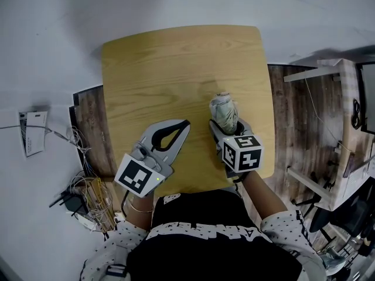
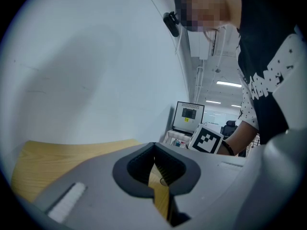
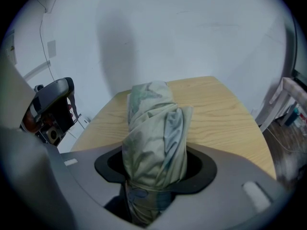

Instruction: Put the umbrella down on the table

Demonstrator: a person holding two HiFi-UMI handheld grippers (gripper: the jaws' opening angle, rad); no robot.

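clamping umbrella between jaws, right gripper, over table

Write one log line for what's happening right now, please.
left gripper: shut, empty | right gripper: shut on umbrella | umbrella: folded, held over table, not yet laid down

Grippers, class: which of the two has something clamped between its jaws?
The right gripper: its jaws clamp a folded pale-green umbrella. The left gripper has its jaws shut together with nothing between them.
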